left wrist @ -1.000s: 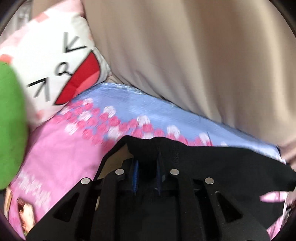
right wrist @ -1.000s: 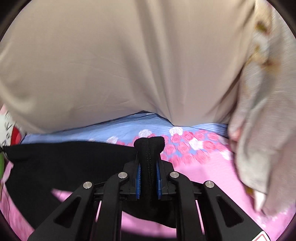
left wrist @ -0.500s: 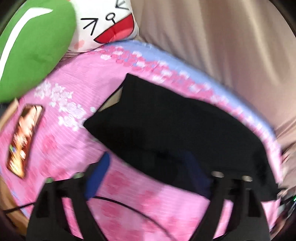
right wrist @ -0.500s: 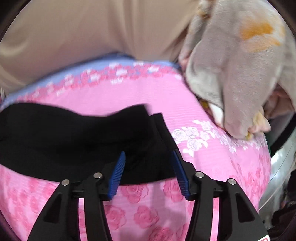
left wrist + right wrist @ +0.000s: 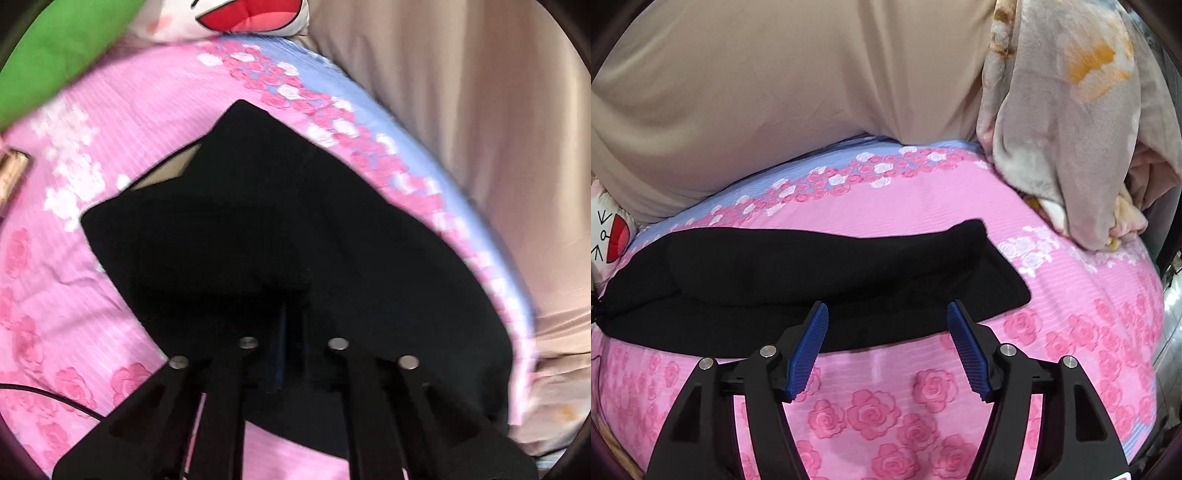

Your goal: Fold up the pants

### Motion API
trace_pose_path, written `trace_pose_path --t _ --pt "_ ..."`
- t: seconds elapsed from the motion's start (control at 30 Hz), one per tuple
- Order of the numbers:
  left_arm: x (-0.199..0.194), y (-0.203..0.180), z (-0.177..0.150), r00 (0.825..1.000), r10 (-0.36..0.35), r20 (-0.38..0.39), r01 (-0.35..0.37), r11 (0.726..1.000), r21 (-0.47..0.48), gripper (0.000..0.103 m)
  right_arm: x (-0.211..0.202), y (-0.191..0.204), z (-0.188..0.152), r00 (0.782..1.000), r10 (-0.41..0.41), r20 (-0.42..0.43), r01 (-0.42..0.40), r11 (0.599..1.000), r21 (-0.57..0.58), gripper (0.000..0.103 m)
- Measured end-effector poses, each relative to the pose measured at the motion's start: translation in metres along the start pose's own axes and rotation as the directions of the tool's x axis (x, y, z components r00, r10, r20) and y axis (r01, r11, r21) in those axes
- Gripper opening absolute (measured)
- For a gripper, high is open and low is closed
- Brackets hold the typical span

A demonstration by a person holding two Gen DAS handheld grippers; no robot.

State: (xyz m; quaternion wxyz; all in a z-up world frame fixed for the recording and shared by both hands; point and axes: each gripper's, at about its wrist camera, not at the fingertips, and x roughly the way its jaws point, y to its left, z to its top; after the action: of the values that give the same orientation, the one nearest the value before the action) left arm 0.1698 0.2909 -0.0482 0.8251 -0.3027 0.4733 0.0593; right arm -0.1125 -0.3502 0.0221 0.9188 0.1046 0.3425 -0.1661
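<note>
The black pants (image 5: 798,269) lie folded in a long band across the pink rose-print bed sheet (image 5: 923,402). My right gripper (image 5: 886,314) is open and empty, its blue pads just in front of the pants' near edge. In the left wrist view the pants (image 5: 258,221) fill the middle. My left gripper (image 5: 293,314) is shut on a pinch of the black fabric near the near edge, with the blue pads almost hidden by the cloth.
A beige padded backrest (image 5: 775,92) rises behind the bed. A grey floral blanket (image 5: 1071,129) hangs at the right. A green cushion (image 5: 62,51) and a white cartoon-face pillow (image 5: 251,18) sit at the left. A thin black cable (image 5: 55,400) crosses the sheet.
Both grippers carried the pants' edge over and let go. The right gripper stays open and has drawn back. The left gripper, open half a second ago, has shut on the fabric again.
</note>
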Motion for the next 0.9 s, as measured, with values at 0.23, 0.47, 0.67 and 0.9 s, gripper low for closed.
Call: trace_pose_path --t 0.23,0.47,0.67,0.9 --pt "-0.028 0.025 0.002 0.986 0.165 0.036 -0.167 0.983 0.077 0.005 0.007 -0.021 -0.002 0.999 -0.020 -0.025 0.022 0.997 0.068 0.068" --pt "-0.049 0.005 -0.021 0.974 0.193 0.116 -0.206 0.972 0.111 0.018 0.026 -0.052 0.022 0.981 0.188 -0.036 -0.165 0.925 0.343 0.069" --pt "-0.069 -0.038 -0.043 0.983 0.110 0.145 -0.139 0.968 0.209 0.051 0.100 -0.055 0.055 0.973 0.165 -0.160 -0.101 0.933 0.346 0.005" --pt "-0.067 -0.056 -0.061 0.985 0.109 0.131 -0.142 0.952 0.272 0.066 0.021 -0.078 0.080 0.979 0.170 0.116 -0.195 0.945 0.263 0.006"
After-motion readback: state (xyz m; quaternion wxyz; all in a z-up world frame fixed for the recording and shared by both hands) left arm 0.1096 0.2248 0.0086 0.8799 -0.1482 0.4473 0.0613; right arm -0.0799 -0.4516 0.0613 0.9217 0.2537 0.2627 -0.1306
